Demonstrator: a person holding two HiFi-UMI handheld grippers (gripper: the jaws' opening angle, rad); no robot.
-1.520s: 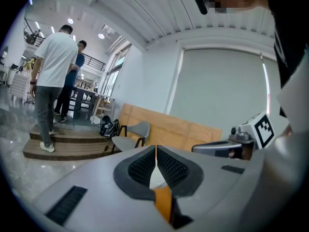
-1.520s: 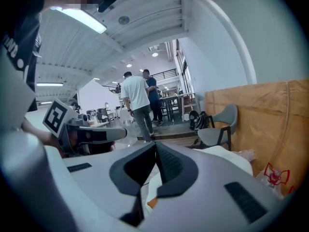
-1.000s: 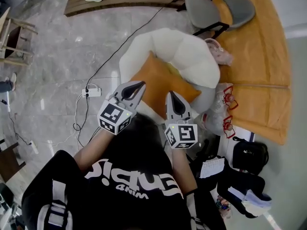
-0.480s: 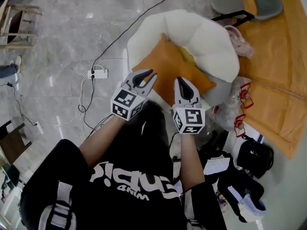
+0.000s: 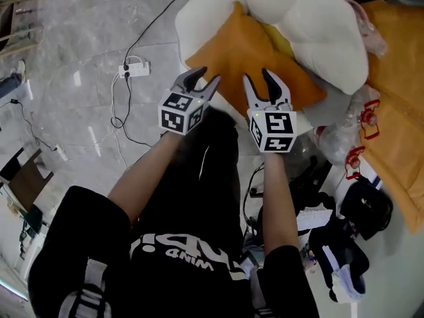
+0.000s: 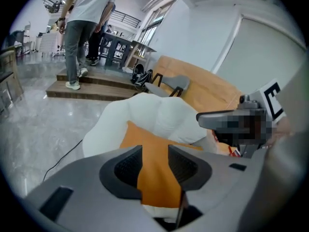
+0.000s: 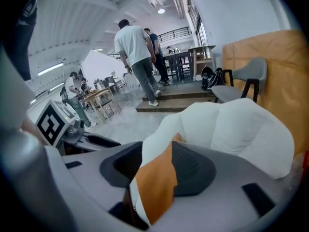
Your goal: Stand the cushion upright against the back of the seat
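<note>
An orange cushion (image 5: 248,45) lies tilted on the seat of a white, puffy armchair (image 5: 311,25), its far corner against the back. My left gripper (image 5: 203,79) hovers at the cushion's near left edge. My right gripper (image 5: 262,79) is over its near edge, beside the left one. Both have just been opening, and their jaws stand apart with nothing pressed between them. In the left gripper view the cushion (image 6: 159,178) shows through the gap, with the armchair (image 6: 159,115) behind. The right gripper view shows the cushion (image 7: 154,182) and armchair (image 7: 241,124) the same way.
A power strip (image 5: 132,68) and cables lie on the marble floor to the left. Dark bags (image 5: 364,204) and a clear plastic bag (image 5: 344,138) crowd the right. A grey chair (image 7: 241,81) and an orange panel stand behind the armchair; people (image 7: 137,57) walk near a wooden step (image 6: 87,88).
Both grippers have come down to the cushion's near edge and their jaws went from shut to open. The armchair now fills more of the head view.
</note>
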